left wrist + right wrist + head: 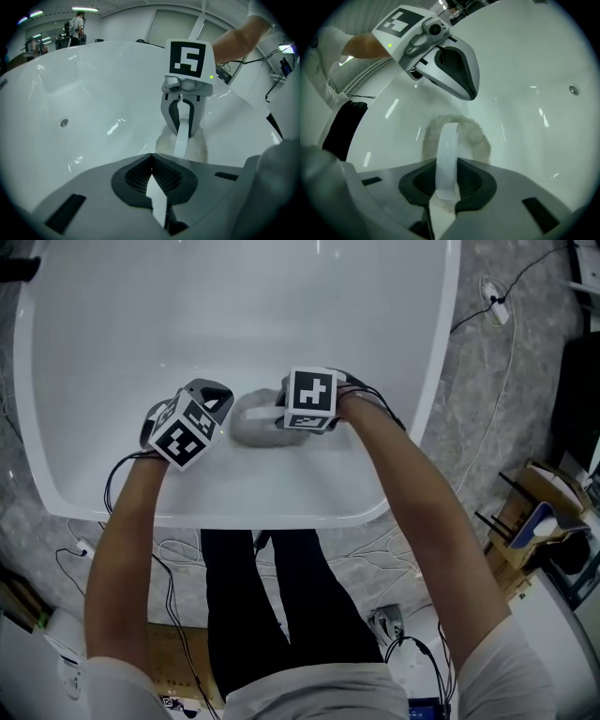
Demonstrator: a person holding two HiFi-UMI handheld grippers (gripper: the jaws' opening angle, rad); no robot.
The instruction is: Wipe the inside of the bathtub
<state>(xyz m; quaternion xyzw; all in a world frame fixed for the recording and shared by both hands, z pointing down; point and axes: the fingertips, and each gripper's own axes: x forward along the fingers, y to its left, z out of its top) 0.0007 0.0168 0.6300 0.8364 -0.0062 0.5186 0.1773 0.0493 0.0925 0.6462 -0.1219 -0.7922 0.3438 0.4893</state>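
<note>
**Figure. Two hand-held grippers inside the tub, wiping pad on the floor.**

(a) Head view. The white bathtub (439,381) fills the upper frame. Both grippers reach over its near rim and sit low at frame centre, close together. The right gripper (281,414) presses a fleecy round wiping pad (253,424) onto the tub floor near the near end wall. The left gripper (214,397) lies just beside the pad, at its left.

(b) Right gripper view. The jaws are closed on the pad's white strap (447,154), which arches up from the pad and runs back between them. Holding by the strap probably leaves the pad's whole face flat on the enamel, so the gripper can push it without the jaws scraping the surface. A small round metal fitting (573,89) sits on the tub wall at right, well apart from the pad.

(c) Left gripper view. The jaws are brought together with nothing between them; only pale tub surface shows through the narrow slit below their tips. This gripper looks idle, kept clear of the pad's path. No residue or water is visible, so how much of the tub has been wiped cannot be judged.
</note>
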